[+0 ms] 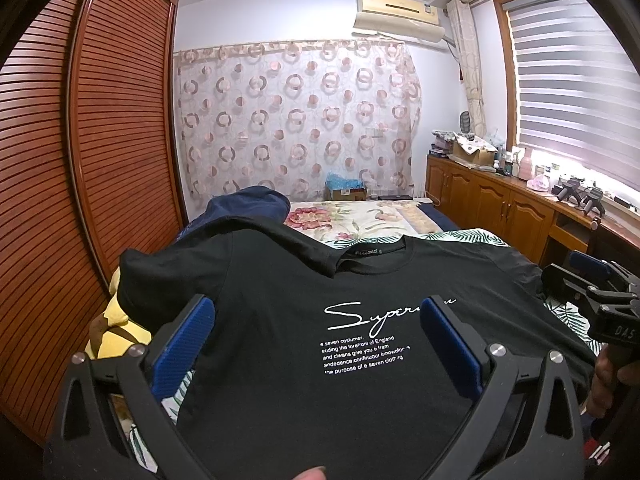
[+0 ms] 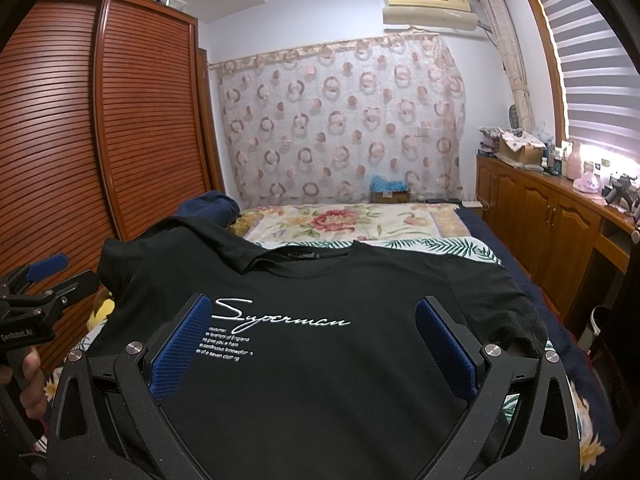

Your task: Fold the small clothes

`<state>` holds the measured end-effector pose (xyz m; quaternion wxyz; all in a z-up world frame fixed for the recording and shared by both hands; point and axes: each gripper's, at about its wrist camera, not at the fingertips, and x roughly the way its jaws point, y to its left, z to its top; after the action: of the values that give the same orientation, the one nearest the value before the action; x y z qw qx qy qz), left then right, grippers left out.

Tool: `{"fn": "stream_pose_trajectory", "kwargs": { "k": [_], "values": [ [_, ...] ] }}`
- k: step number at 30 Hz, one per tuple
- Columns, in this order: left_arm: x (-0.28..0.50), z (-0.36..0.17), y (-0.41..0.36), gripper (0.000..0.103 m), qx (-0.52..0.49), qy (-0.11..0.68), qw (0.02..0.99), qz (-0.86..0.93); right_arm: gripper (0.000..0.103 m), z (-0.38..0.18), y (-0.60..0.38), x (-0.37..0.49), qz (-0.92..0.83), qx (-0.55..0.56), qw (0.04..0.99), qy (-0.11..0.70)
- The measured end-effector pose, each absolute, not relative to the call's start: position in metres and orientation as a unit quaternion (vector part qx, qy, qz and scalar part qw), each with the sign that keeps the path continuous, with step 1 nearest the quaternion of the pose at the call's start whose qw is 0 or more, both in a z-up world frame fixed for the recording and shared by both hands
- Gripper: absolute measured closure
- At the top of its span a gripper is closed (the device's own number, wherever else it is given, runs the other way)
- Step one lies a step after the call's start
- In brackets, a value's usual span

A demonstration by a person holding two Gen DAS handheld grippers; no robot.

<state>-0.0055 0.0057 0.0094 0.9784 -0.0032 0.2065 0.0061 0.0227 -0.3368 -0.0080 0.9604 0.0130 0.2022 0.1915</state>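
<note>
One garment: a black T-shirt (image 2: 320, 340) lies front side up on the bed (image 2: 400, 220), with the white "Superman" print (image 2: 280, 316) readable and the collar (image 2: 316, 258) pointing away from the person.
Left sleeve: it is already turned inward over the shoulder, near the collar; probably this is the first fold, so the task looks only begun.
Right sleeve: it is spread out flat toward the bed edge, not yet folded.
Reason of the placing: the shirt is laid flat and centred so that both sides can be reached equally, one by each hand.
Left tool (image 1: 316, 340): wide open, empty, held over the lower left part of the shirt; whether its blue pads (image 1: 184, 352) touch the cloth cannot be told.
Right tool (image 2: 312, 340): also wide open, holding nothing, over the middle of the chest.
Surroundings: a flowered blanket (image 2: 344, 220) beyond the shirt, a wooden wardrobe (image 2: 100, 120) on the left, low cabinets (image 2: 540, 216) under the window.
</note>
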Motion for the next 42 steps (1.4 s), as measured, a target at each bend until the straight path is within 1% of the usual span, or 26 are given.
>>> {"fn": "stream_pose_trajectory", "kwargs": {
  "k": [14, 24, 31, 38, 39, 42],
  "values": [
    [-0.001, 0.011, 0.018, 0.0, -0.015, 0.21, 0.977, 0.015, 0.0, -0.006, -0.338, 0.026, 0.186, 0.01, 0.962, 0.202],
    [0.022, -0.01, 0.049, 0.0, -0.001, 0.198, 0.979, 0.05, 0.0, -0.016, -0.304, 0.048, 0.197, 0.011, 0.961, 0.196],
    [0.037, -0.029, 0.094, 0.0, -0.028, 0.244, 0.968, 0.045, 0.0, -0.027, -0.289, 0.062, 0.223, 0.002, 0.953, 0.206],
    [0.037, -0.047, 0.142, 0.0, -0.066, 0.267, 0.961, 0.02, 0.0, -0.041, -0.28, 0.064, 0.257, -0.002, 0.939, 0.23],
    [0.037, -0.05, 0.15, 0.004, -0.071, 0.272, 0.959, 0.021, 0.0, -0.043, -0.279, 0.065, 0.259, -0.002, 0.938, 0.232],
    [0.039, -0.059, 0.166, 0.008, -0.072, 0.286, 0.955, 0.027, 0.0, -0.048, -0.278, 0.066, 0.261, 0.001, 0.935, 0.239]
  ]
}}
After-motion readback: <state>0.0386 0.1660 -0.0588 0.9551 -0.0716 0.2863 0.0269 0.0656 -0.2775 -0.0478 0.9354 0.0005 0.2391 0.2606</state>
